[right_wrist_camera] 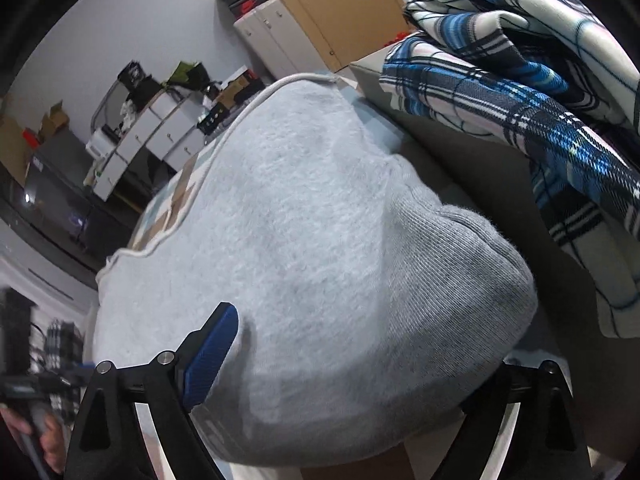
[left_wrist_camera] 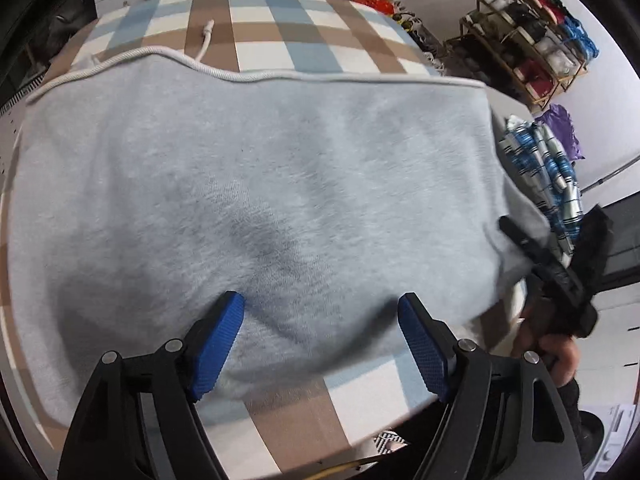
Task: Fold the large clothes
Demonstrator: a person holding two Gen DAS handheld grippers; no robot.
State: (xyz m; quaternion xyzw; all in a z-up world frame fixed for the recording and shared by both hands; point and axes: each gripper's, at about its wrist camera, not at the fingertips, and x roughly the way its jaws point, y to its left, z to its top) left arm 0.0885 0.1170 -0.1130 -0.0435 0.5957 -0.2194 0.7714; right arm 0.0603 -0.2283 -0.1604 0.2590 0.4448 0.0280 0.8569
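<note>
A large light grey fleece garment [left_wrist_camera: 260,184] lies folded on the checked bedspread [left_wrist_camera: 280,28]; its white-corded edge runs along the far side. My left gripper [left_wrist_camera: 320,320] is open, its blue pads resting on the garment's near edge with fabric between them. The right gripper shows in the left wrist view [left_wrist_camera: 520,236] at the garment's right edge. In the right wrist view the garment [right_wrist_camera: 320,220] fills the middle. My right gripper [right_wrist_camera: 360,344] is open wide around a thick bunched fold; its left pad [right_wrist_camera: 212,356] shows and the right finger is hidden under fabric.
A blue and white plaid cloth [right_wrist_camera: 520,92] is piled right of the garment, also seen in the left wrist view [left_wrist_camera: 548,176]. A shelf rack [left_wrist_camera: 532,36] stands at the far right. White drawers [right_wrist_camera: 160,136] and a wooden door [right_wrist_camera: 340,8] stand behind.
</note>
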